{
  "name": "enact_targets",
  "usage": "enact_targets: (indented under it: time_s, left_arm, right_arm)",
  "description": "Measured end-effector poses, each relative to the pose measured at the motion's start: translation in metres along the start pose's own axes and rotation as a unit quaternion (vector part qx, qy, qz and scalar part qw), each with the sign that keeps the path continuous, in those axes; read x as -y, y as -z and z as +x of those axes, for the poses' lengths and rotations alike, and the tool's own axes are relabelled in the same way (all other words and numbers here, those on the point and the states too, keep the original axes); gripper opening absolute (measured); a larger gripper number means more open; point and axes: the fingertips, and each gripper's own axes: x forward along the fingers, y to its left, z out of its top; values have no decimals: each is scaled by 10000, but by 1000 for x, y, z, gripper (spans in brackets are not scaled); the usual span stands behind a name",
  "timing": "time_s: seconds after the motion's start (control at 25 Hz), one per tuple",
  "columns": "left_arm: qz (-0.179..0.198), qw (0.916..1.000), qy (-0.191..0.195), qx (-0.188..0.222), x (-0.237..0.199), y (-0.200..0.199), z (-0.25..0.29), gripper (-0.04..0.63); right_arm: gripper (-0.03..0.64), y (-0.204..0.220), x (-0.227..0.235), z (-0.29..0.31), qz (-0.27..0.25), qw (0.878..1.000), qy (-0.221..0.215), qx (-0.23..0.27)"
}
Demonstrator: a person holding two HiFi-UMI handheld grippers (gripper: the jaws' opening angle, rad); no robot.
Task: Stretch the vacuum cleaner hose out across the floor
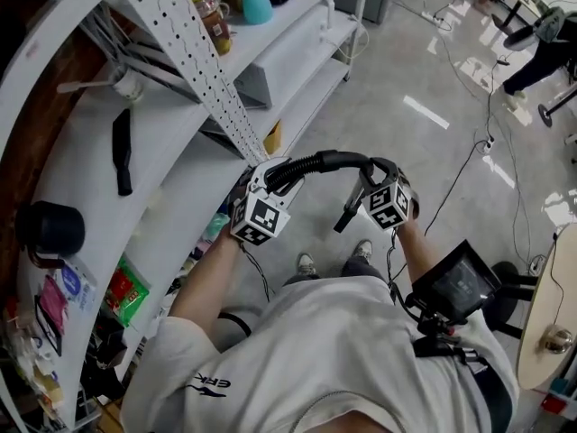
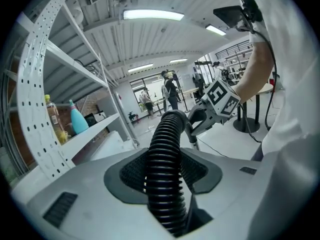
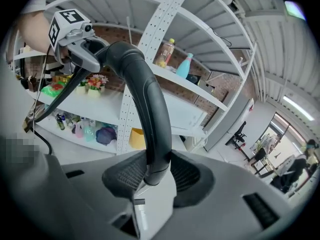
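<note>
Hose (image 2: 165, 159) is held up between both tools, well above the floor (image 1: 397, 79). Left tool (image 1: 268, 180) clamps its ribbed part; right tool (image 1: 377, 180) clamps the smooth handle (image 3: 145, 99). We advise lowering both, then drawing them steadily apart without slackening either clamp.

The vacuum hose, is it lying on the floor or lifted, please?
Lifted: the hose arches between the left gripper and right gripper, both clamped on it.

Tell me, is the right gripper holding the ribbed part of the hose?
No, the right gripper is shut on the smooth curved handle.
</note>
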Motion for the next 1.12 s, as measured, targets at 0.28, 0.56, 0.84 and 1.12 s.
enact_targets:
  time_s: [0.28,0.56,0.84,1.12]
  left_arm:
    - [-11,9998,159,-90,11,-36,71,181]
    - [-86,9996,211,-170,18,-80,150,179]
    - [-177,9994,280,-133,26,-119,225,179]
    - [-236,9983,541,-23,17,-147,291,179]
  right_arm:
    - [147,43,66,11,126,9999,-25,-39]
    - [147,80,151,20,71,10000,-40,-15]
    - [146,119,230,27,21,10000,55,-25]
    - [147,146,292,44,87,9996,225,-148]
